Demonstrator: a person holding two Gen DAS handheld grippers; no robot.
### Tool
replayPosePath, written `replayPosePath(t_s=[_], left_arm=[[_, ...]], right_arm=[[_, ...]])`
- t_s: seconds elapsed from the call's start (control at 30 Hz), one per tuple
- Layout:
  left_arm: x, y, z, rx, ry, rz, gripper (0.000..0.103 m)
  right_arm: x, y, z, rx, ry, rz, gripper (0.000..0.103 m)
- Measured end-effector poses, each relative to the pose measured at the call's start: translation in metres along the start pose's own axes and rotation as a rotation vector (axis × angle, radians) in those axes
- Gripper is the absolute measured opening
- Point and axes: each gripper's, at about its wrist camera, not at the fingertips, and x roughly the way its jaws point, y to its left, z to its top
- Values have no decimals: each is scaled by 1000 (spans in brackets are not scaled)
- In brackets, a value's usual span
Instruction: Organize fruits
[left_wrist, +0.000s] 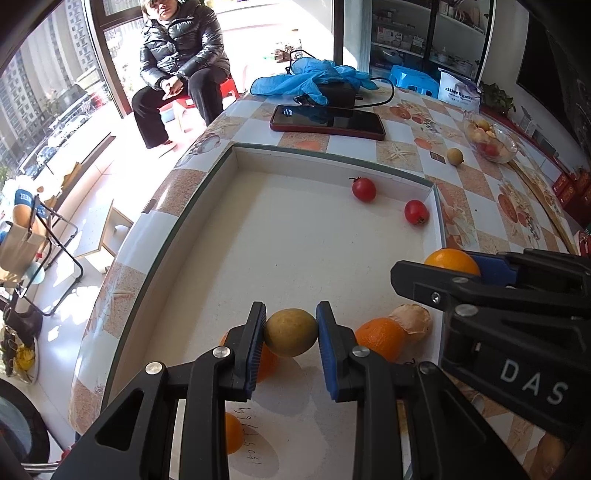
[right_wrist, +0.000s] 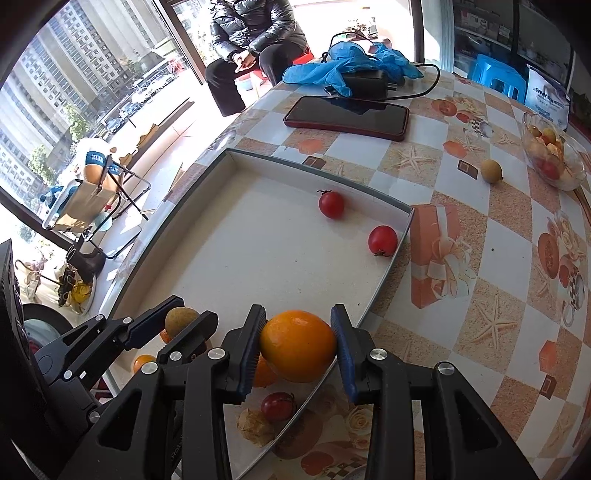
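My left gripper is shut on a small yellow-brown round fruit, held just above the white tray. My right gripper is shut on an orange over the tray's right edge. In the left wrist view the right gripper and its orange show at the right. The right wrist view has the left gripper with its fruit at the lower left. Two red tomatoes lie at the tray's far right corner. More oranges, a brownish wrinkled fruit and a dark red tomato lie in the tray's near part.
On the patterned tablecloth lie a phone, blue gloves over a black charger, a loose yellow-brown fruit and a glass bowl of fruit. A person sits on a red stool beyond the table. The table edge curves along the left.
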Motion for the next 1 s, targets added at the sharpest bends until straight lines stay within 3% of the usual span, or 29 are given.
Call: replayPosePath(t_s=[0.27, 0.33, 0.37, 0.4, 0.47, 0.5, 0.63, 0.7, 1.0], left_arm=[[2, -3, -3, 13, 3, -2, 31], [0, -4, -4, 18, 0, -14, 37], [-2, -4, -5, 18, -9, -20, 51], [-4, -3, -6, 14, -19, -3, 65], [-9, -2, -8, 18, -49, 13, 85], [-11, -2, -9, 14, -62, 4, 85], [-15, 1, -12, -12, -66, -21, 90], [-18, 1, -13, -14, -76, -2, 102], [-28, -9, -31, -17, -60, -48, 103]], right_arm=[[11, 7, 0, -31, 36, 8, 38], [13, 10, 0, -41, 50, 16, 40], [13, 11, -1, -43, 52, 17, 46], [12, 12, -1, -44, 48, 16, 58], [4, 13, -1, -55, 15, -10, 73], [-1, 14, -2, -64, 2, -5, 82], [-19, 18, -5, -93, -42, -51, 102], [-25, 17, -9, -91, -54, -63, 102], [-46, 6, -31, -67, -35, -112, 102]])
